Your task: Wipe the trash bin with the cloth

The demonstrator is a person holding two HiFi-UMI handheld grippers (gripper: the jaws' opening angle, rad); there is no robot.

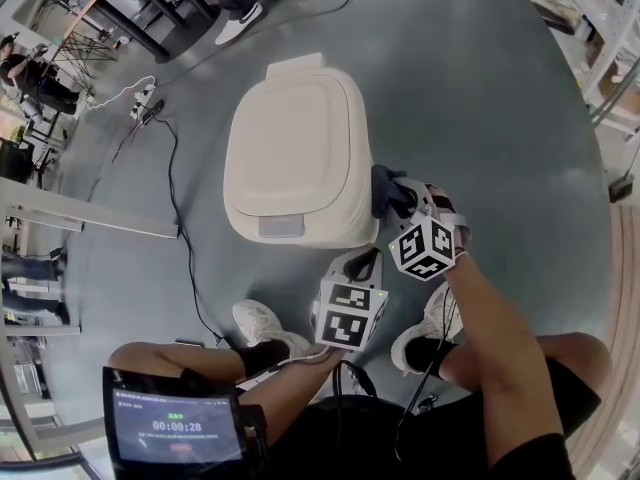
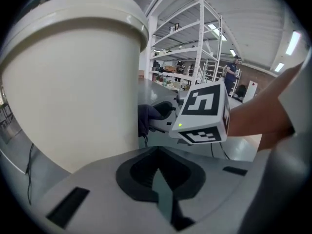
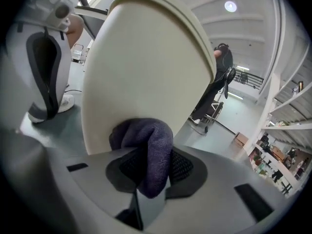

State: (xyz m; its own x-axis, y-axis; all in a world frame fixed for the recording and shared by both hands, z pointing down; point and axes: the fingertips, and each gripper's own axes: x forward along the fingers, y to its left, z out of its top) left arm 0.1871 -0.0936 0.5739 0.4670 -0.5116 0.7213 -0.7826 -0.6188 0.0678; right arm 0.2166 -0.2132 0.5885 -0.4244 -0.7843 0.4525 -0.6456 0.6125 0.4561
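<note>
A cream trash bin (image 1: 297, 158) with a closed lid stands on the grey floor. My right gripper (image 1: 398, 196) is shut on a dark purple cloth (image 1: 386, 190) and presses it against the bin's right side. In the right gripper view the cloth (image 3: 148, 152) bulges out between the jaws against the bin wall (image 3: 146, 72). My left gripper (image 1: 362, 266) hangs just in front of the bin's near right corner, jaws shut with nothing between them. The left gripper view shows the bin (image 2: 73, 77) close at the left and the right gripper's marker cube (image 2: 204, 112).
A black cable (image 1: 178, 218) runs along the floor left of the bin. The person's white shoes (image 1: 262, 325) stand near the bin's front. Another person's shoe (image 1: 238, 23) and dark furniture (image 1: 150, 8) are at the back. A white beam (image 1: 90, 216) lies at the left.
</note>
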